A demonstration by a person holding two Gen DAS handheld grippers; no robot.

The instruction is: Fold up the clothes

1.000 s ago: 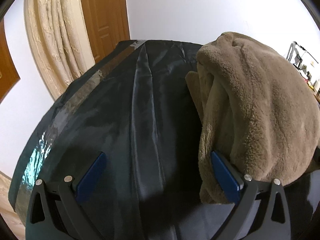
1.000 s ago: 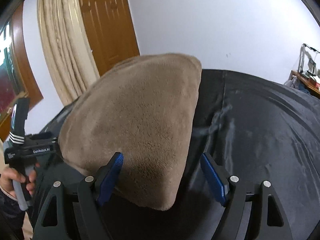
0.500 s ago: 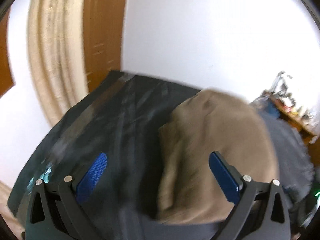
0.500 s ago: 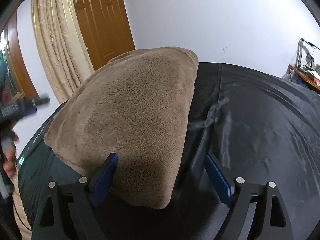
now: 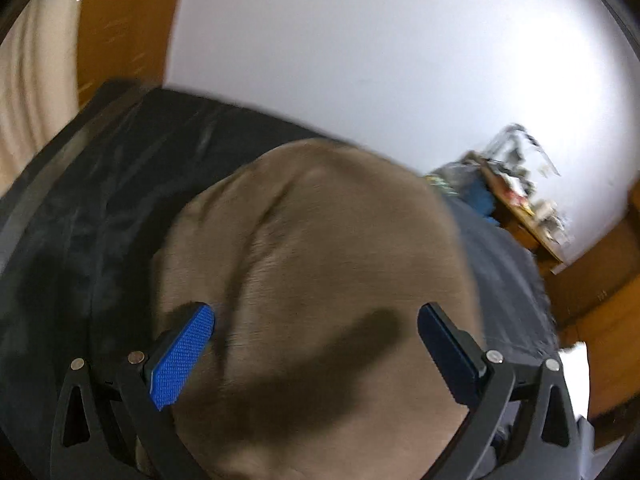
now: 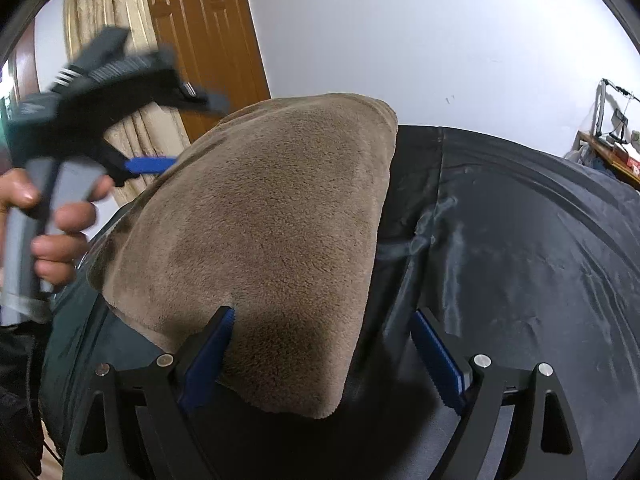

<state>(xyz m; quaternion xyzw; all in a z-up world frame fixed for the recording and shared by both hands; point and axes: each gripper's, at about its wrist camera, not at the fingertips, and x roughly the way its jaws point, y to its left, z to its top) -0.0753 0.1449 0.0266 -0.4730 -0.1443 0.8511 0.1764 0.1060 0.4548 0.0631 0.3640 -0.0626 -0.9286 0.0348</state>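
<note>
1. One dark, glossy sheet [image 6: 520, 240] covers the broad surface under everything; whether that surface is a bed or a counter cannot be told. The sheet is creased and wrinkled, and a raised seam runs along it just right of the folded garment in the right wrist view.
2. A brown fleece garment [image 6: 272, 240] lies folded in a thick, rounded bundle on the sheet, toward the sheet's left side in the right wrist view. Its near corner reaches down between the right tool's fingers.
3. Beyond the sheet stand a white wall [image 6: 420, 32], a brown wooden door [image 6: 204, 24] and a cream curtain [image 6: 108, 12] hanging beside the door.
4. A cluttered wooden shelf [image 5: 520, 208] sits beyond the sheet's far right edge; its contents are too blurred to name.
5. The right gripper [image 6: 322, 354] hangs over the garment's near corner, its jaws spread wide. The left blue pad seems to touch the fleece edge and the right pad stands clear over the sheet, so nothing is clamped.
6. The left gripper [image 5: 316, 320] hovers above the brown bundle with jaws wide apart, both blue pads clear of the fleece. Its view is blurred.
7. A hand [image 6: 52, 216] grips that tool's grey handle at the sheet's left edge.
</note>
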